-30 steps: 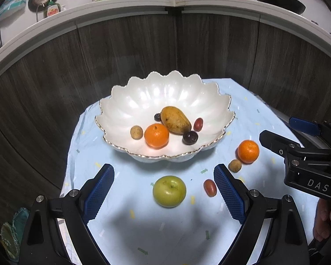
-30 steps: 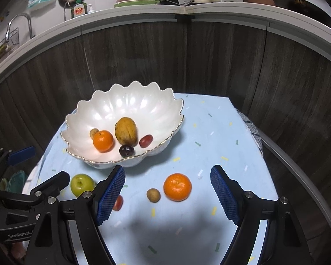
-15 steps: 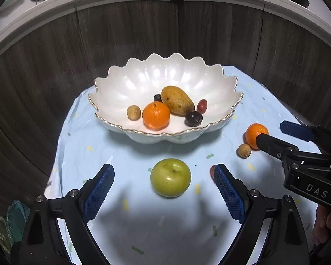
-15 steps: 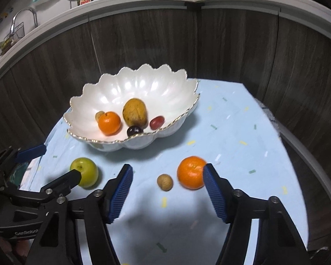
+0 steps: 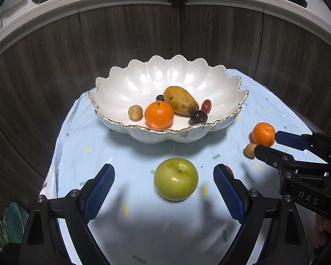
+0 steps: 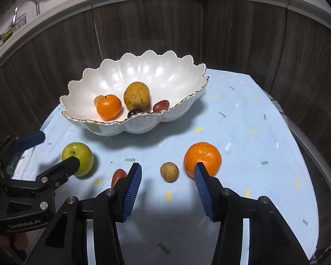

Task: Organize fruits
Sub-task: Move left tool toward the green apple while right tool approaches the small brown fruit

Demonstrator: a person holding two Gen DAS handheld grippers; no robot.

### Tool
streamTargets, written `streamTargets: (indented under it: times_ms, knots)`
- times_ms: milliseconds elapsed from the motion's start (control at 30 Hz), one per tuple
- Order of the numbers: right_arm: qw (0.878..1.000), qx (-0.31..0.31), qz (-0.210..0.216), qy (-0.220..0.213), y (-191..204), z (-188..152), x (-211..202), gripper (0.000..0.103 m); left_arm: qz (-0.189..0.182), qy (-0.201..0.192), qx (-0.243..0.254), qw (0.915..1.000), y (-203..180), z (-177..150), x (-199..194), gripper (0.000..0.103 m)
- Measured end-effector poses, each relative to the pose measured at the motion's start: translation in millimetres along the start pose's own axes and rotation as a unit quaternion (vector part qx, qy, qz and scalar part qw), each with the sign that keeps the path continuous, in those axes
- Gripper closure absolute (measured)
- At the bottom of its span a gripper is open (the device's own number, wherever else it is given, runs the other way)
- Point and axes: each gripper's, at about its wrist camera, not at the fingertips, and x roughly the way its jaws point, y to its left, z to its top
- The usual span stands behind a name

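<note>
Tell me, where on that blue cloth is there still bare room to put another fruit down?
The pale blue confetti-print cloth lies bare right of the scalloped white bowl, out to its right edge. The near strip is bare too. Crowded: in front of the bowl, the green apple, small red fruit, small tan round fruit and orange mandarin.

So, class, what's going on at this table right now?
A person holds two grippers over a pale blue cloth. The left gripper is open around a green apple; the right gripper is closing, nothing gripped, near a small tan fruit and an orange tangerine. The scalloped white bowl already holds several fruits.
</note>
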Motion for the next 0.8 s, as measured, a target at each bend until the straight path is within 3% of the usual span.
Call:
streamTargets:
  times_ms: [200, 400, 800]
  knots:
    - [1.000, -0.018, -0.005, -0.008, 8, -4, 4, 0.053, 0.000, -0.006, -0.001, 1.0000, 0, -4, 4, 0.011]
    - [1.000, -0.019, 0.005, -0.001, 10, -7, 10, 0.061, -0.003, -0.006, 0.002, 1.0000, -1, -6, 8, 0.012]
    - [1.000, -0.007, 0.012, 0.016, 6, -6, 24, 0.061, -0.020, 0.015, -0.001, 0.9997, -3, -8, 22, 0.022]
